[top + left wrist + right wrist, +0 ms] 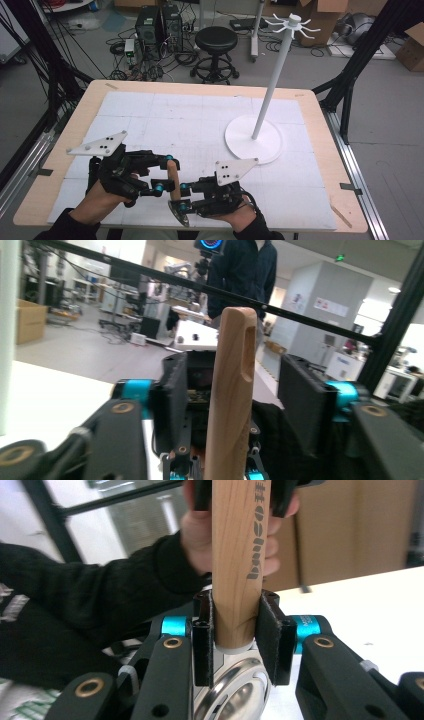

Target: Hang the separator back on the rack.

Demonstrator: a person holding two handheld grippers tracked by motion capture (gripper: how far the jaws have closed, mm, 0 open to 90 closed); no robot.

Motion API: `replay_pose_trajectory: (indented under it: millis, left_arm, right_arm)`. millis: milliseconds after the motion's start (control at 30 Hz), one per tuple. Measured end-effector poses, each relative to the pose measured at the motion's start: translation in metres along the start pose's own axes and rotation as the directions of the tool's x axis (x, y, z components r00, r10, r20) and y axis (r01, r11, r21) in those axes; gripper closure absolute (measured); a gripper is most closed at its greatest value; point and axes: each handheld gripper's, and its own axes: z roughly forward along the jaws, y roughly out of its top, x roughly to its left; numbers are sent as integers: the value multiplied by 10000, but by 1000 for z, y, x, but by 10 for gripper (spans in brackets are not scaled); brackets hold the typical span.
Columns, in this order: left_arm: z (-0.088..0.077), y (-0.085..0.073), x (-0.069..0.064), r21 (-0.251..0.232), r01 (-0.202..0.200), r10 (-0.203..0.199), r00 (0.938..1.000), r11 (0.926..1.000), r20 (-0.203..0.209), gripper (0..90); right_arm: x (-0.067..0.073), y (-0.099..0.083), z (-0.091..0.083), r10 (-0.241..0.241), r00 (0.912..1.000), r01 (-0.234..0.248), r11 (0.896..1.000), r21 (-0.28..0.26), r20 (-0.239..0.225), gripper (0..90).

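Observation:
A utensil with a light wooden handle point(173, 176) and a shiny metal head point(178, 212) stands nearly upright over the table's front edge. My right gripper point(183, 196) is shut on the handle point(235, 580) just above the metal head point(235, 690), its pads point(267, 635) pressed against the wood. My left gripper point(167, 174) is open. Its jaws straddle the upper handle point(232, 390), which has a slotted hole, with a gap on both sides. A white hook stand point(270, 95) rises from a round base point(240, 142) at the table's right.
The white mat point(190, 115) covers the wooden table point(320, 150). Beyond the far edge stand a black stool point(216, 40), computer towers point(159, 25) and cardboard boxes point(325, 15). A person point(245, 270) stands far off in the left gripper view.

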Motion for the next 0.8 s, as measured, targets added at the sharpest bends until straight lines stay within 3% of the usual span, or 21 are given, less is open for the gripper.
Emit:
replay_pose_trajectory:
  millis: [33,167,233,367,400,433,500,533,567,600,633,667,700,800]
  left_arm:
    - [1,0,0,34,-22,22,10000,10000,87,529]
    - [2,-1,-1,-32,-187,188,9993,9998,310,697]
    - [3,-1,-2,7,-296,296,9994,9996,202,723]
    - [3,1,-3,28,-428,429,9981,9991,-440,728]
    - [3,2,-5,75,-599,604,9926,9982,-1050,729]
    - [3,2,-5,75,-599,604,9926,9982,-1050,730]
    - [4,4,-5,108,-642,651,9860,9979,-1538,730]
    - [5,5,-5,184,-714,737,9749,9973,-2100,731]
    - [5,5,-5,184,-714,737,9749,9973,-2100,730]
    - [6,5,-6,247,-769,806,9678,9967,-2384,730]
    - [7,5,-7,338,-829,889,9596,9960,-2670,730]
    - [9,5,-8,356,-886,952,9485,9954,-3020,731]
    - [9,5,-8,356,-886,952,9485,9954,-3020,731]
    - [11,5,-8,288,-951,992,9366,9951,-3361,731]
  right_arm:
    - [0,0,0,0,10000,0,10000,0,0,705]
    - [-1,-2,2,142,9986,-133,9998,174,-503,705]
    - [-2,-3,2,190,9981,-180,9997,184,-591,705]
    - [-4,-3,0,527,9973,-521,9986,124,-508,692]
    - [-4,-3,-2,497,9988,-497,9988,-6,-23,554]
    - [-4,-3,-2,497,9988,-497,9988,-6,-23,554]
    - [-3,-2,-3,463,9969,-451,9988,-208,632,440]
    - [0,-1,-4,76,9904,-43,9997,-243,1378,429]
    - [0,-1,-4,76,9904,-43,9997,-243,1378,429]
    - [1,0,-3,-166,9829,233,9991,-346,1834,431]
    - [3,2,-4,-245,9741,340,9987,-384,2249,436]
    - [5,4,-3,-555,9563,657,9975,-262,2870,495]
    - [5,4,-3,-555,9563,657,9975,-262,2870,495]
    - [7,6,-1,-596,9407,696,9974,-179,3339,570]
